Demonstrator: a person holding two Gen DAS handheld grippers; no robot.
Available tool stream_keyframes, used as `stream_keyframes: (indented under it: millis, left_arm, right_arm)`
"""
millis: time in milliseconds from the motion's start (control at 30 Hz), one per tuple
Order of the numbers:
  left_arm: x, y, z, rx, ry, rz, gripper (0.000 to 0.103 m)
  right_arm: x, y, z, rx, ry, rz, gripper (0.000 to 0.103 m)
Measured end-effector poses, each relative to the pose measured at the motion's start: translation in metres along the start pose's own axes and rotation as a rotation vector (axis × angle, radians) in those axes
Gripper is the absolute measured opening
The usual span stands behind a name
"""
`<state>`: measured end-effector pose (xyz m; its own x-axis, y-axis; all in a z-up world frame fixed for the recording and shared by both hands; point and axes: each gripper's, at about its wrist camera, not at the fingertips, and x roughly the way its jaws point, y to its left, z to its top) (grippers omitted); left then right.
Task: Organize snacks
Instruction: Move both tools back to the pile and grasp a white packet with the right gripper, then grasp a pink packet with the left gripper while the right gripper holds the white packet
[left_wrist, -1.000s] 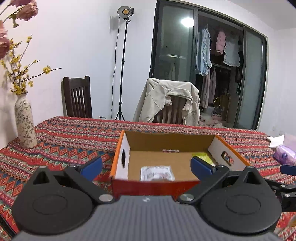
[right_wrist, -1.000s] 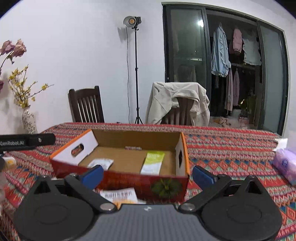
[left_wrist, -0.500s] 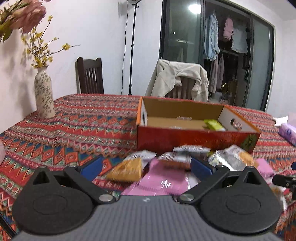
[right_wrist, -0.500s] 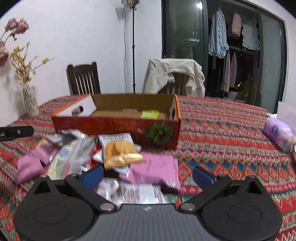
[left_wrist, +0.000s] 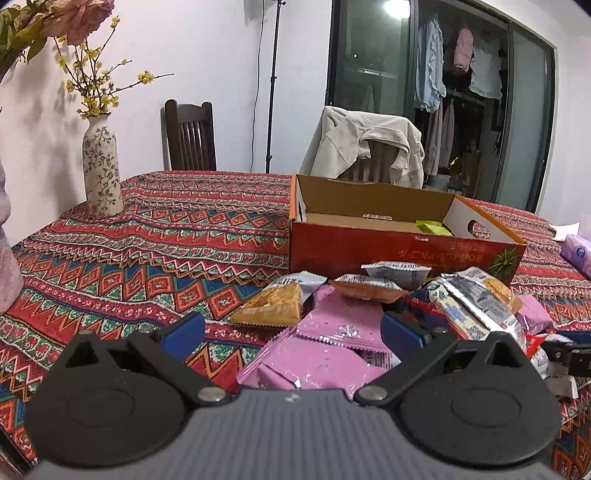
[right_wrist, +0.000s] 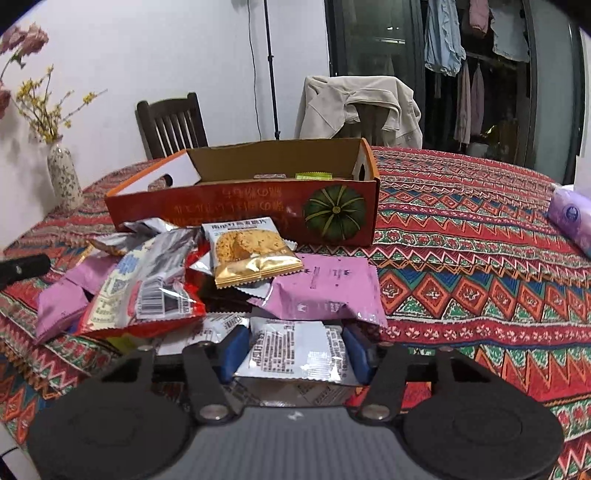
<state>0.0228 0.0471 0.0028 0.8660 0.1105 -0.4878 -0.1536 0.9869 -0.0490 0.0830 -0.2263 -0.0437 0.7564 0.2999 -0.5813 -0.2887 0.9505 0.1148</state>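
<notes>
Right gripper (right_wrist: 293, 350) jaws clamp a white packet (right_wrist: 295, 349) at the near edge of the snack pile (right_wrist: 221, 280) on the tablecloth (right_wrist: 461, 266). Left gripper (left_wrist: 291, 334) jaws stand wide apart over a pink packet (left_wrist: 332, 332), gripping nothing. Pile lies just in front of the box (left_wrist: 388, 251), green packet (left_wrist: 432, 227) inside.

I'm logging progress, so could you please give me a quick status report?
Right claw closed on white packet at pile's near edge. Left claw open, empty, above pink packet. Box behind pile, green packet inside. Nothing blocking.
</notes>
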Motion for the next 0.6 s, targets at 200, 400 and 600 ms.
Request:
stream_keyframes:
  millis: [200,400,600]
  left_arm:
    - [0.006,-0.002,-0.006,0.021,0.048,-0.001,0.103]
    - [0.023,-0.01,-0.014,0.067,0.132,0.007,0.103]
    - [0.03,-0.016,-0.016,0.123,0.156,0.017,0.103]
  right_arm:
    - [-0.023,-0.002,-0.004,0.008,-0.077,-0.012,0.051]
    - [-0.048,0.0,-0.003,0.003,-0.16,-0.022,0.05]
    - [-0.054,0.002,-0.004,-0.004,-0.174,-0.016,0.05]
